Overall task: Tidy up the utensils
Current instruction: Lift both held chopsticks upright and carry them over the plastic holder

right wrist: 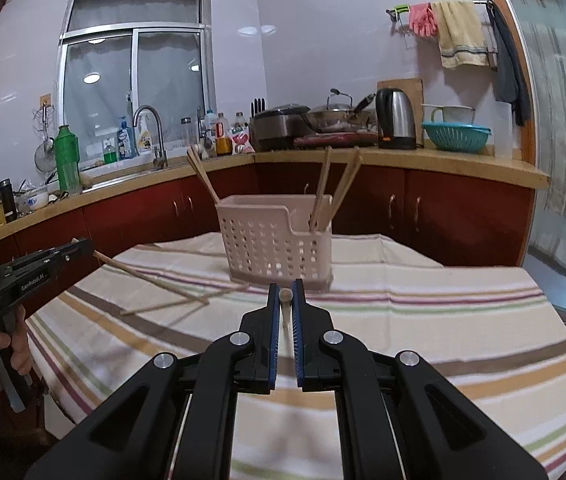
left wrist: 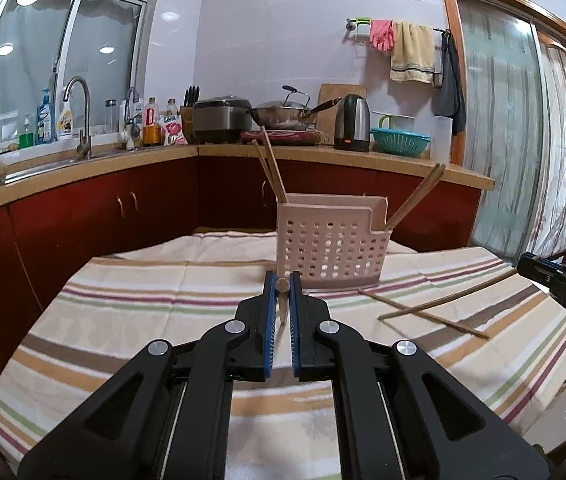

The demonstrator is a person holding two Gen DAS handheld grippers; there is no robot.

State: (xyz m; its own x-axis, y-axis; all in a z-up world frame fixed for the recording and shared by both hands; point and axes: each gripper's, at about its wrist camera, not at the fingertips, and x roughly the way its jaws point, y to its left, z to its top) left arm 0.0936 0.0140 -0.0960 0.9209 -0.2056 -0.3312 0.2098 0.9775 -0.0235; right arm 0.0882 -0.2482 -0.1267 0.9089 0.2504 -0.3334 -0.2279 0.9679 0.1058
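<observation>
A pink perforated utensil holder [left wrist: 333,240] stands on the striped tablecloth [left wrist: 143,312], with several wooden chopsticks leaning in it; it also shows in the right wrist view [right wrist: 279,240]. My left gripper [left wrist: 283,284] is shut on a chopstick [left wrist: 282,296] seen end-on, just in front of the holder. My right gripper [right wrist: 286,294] is shut on another chopstick [right wrist: 285,308], also end-on, near the holder. In the right wrist view the left gripper [right wrist: 83,246] holds its chopstick [right wrist: 151,276] slanting over a loose one [right wrist: 179,302] on the cloth.
The kitchen counter [left wrist: 323,156] behind carries a kettle [left wrist: 351,122], wok, rice cooker, teal colander [left wrist: 399,141] and bottles by the sink faucet [left wrist: 81,116]. Red cabinets sit below. A glass door [left wrist: 499,140] is at right. The right gripper body [left wrist: 563,284] is at the table's right edge.
</observation>
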